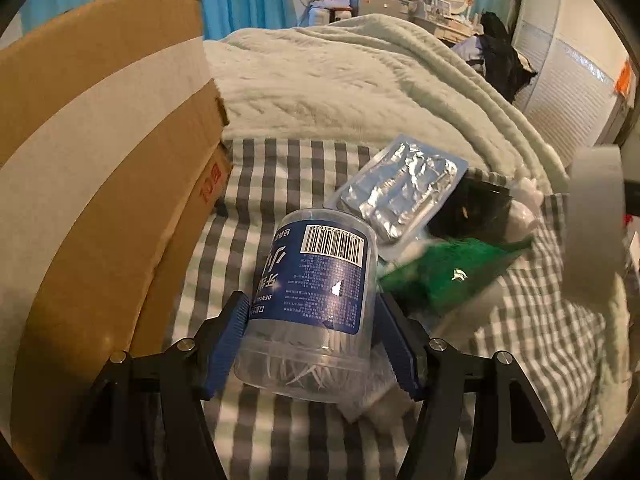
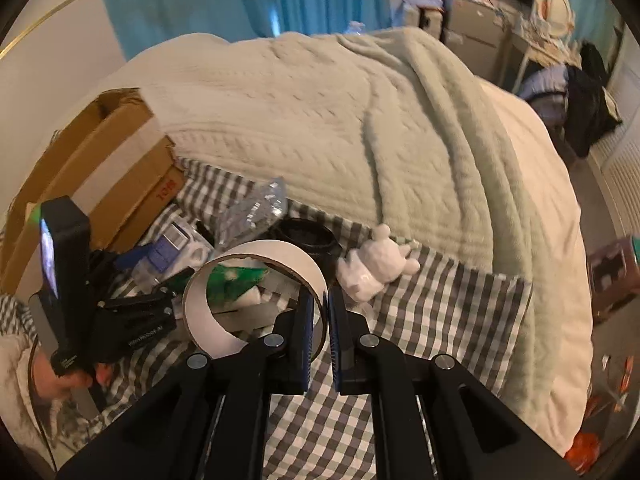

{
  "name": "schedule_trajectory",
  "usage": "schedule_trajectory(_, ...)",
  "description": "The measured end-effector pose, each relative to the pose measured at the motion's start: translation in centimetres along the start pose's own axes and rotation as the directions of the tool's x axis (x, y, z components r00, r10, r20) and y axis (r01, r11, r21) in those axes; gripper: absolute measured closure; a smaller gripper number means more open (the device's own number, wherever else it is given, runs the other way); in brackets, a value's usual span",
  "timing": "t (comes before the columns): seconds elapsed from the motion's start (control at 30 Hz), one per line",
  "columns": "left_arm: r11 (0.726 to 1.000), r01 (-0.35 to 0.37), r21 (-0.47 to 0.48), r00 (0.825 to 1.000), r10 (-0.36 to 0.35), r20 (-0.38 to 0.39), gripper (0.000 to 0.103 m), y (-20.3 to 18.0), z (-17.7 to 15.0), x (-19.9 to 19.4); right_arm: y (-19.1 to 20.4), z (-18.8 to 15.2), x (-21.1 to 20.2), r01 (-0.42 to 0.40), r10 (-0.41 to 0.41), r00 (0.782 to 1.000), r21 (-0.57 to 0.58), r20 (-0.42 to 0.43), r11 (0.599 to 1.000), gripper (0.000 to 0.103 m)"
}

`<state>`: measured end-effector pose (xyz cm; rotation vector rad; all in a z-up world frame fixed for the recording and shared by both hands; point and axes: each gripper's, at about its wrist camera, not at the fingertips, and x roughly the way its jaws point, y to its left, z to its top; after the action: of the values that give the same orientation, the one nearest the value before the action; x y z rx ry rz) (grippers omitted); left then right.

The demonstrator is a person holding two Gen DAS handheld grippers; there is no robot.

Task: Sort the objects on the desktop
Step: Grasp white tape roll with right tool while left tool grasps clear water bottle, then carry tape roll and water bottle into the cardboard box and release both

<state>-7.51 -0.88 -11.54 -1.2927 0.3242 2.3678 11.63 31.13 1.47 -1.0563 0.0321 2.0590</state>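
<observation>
Mid-pick, both hands busy. Left gripper [image 1: 310,340] straddles the floss-pick jar [image 1: 316,300], which lies tilted between its pads; contact looks close, but a firm grip can't be confirmed. Right gripper [image 2: 327,340] is clamped on the tape roll's [image 2: 256,300] wall, roll just left of its tips. Next, probably: squeeze the jar, lift, carry toward the cardboard box [image 1: 100,168] at left.

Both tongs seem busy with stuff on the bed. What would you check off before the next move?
1. Right tongs pinching the tape roll's wall: ok.
2. Left tongs around the floss jar: ok.
3. Left pads firmly on the jar: cannot tell.
4. Jar free of the foil pack: not ok, they seem to touch.
5. Cardboard box close by on the left: ok.
6. Room inside the box: cannot tell.
</observation>
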Motion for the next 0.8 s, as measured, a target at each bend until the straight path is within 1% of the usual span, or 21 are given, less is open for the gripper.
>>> schedule_trajectory(0.07, 0.999, 0.027, -0.031, 1.0, -0.027, -0.014, 0.038, 0.4, -0.3, -0.2, 0.3, 0.3, -0.5, -0.021, 0.021, 1.0, 0.004, 0.016, 1.0, 0.096)
schedule_trajectory(0.1, 0.998, 0.04, -0.04, 0.998, -0.042, -0.041, 0.038, 0.5, -0.2, 0.3, 0.4, 0.3, -0.8, -0.028, 0.028, 0.999, 0.005, 0.022, 1.0, 0.096)
schedule_trajectory(0.17, 0.999, 0.019, -0.046, 0.992, -0.025, -0.123, 0.038, 1.1, -0.4, 2.1, 0.5, 0.4, -1.0, -0.036, 0.036, 0.999, 0.003, 0.029, 0.999, 0.096)
schedule_trajectory(0.2, 0.998, 0.022, -0.057, 0.989, -0.03, -0.148, 0.038, 1.5, -0.5, 2.7, 0.6, 0.5, -1.0, -0.039, 0.039, 0.999, 0.005, 0.031, 0.999, 0.096)
schedule_trajectory(0.27, 0.995, 0.048, -0.092, 0.994, -0.057, -0.096, 0.038, 2.0, -0.5, 2.2, 0.8, 0.4, -1.0, -0.047, 0.046, 0.998, 0.007, 0.031, 0.999, 0.096)
schedule_trajectory(0.33, 0.992, 0.065, -0.111, 0.994, -0.075, -0.085, 0.039, 2.0, -0.5, 1.7, 0.9, 0.3, -1.1, -0.047, 0.047, 0.999, -0.003, 0.027, 0.999, 0.096)
schedule_trajectory(0.37, 0.99, 0.076, -0.117, 0.994, -0.084, -0.066, 0.039, 1.8, -0.6, 1.0, 0.9, 0.2, -1.2, -0.043, 0.043, 0.999, -0.005, 0.031, 0.999, 0.096)
schedule_trajectory(0.47, 0.993, 0.094, -0.077, 0.995, -0.095, -0.006, 0.039, 0.6, -0.8, -1.3, 0.8, 0.5, -1.7, -0.048, 0.048, 0.998, 0.003, 0.048, 0.999, 0.096)
schedule_trajectory(0.53, 0.992, 0.116, -0.049, 0.993, -0.114, 0.042, 0.039, -0.5, -0.8, -3.1, 1.0, 0.8, -2.4, -0.049, 0.049, 0.996, -0.002, 0.069, 0.999, 0.096)
schedule_trajectory(0.57, 0.989, 0.145, -0.033, 0.987, -0.142, 0.072, 0.039, -1.0, -0.7, -4.5, 1.2, 1.0, -2.8, -0.045, 0.046, 0.996, -0.011, 0.081, 0.999, 0.096)
schedule_trajectory(0.63, 0.984, 0.175, -0.015, 0.979, -0.172, 0.111, 0.039, -1.3, -0.3, -6.2, 1.8, 1.5, -4.0, -0.037, 0.041, 0.993, -0.038, 0.111, 0.999, 0.096)
schedule_trajectory(0.7, 0.98, 0.201, -0.002, 0.966, -0.198, 0.169, 0.039, -1.5, 0.4, -8.7, 2.3, 2.1, -5.4, -0.035, 0.042, 0.988, -0.05, 0.147, 0.998, 0.096)
schedule_trajectory(0.73, 0.975, 0.221, 0.0, 0.956, -0.216, 0.199, 0.039, -1.3, 1.1, -10.0, 2.5, 2.5, -6.4, -0.036, 0.045, 0.985, -0.055, 0.166, 0.998, 0.096)
schedule_trajectory(0.8, 0.972, 0.237, -0.002, 0.942, -0.229, 0.247, 0.039, -1.0, 2.1, -11.6, 2.9, 3.5, -8.1, -0.023, 0.036, 0.98, -0.067, 0.197, 0.998, 0.096)
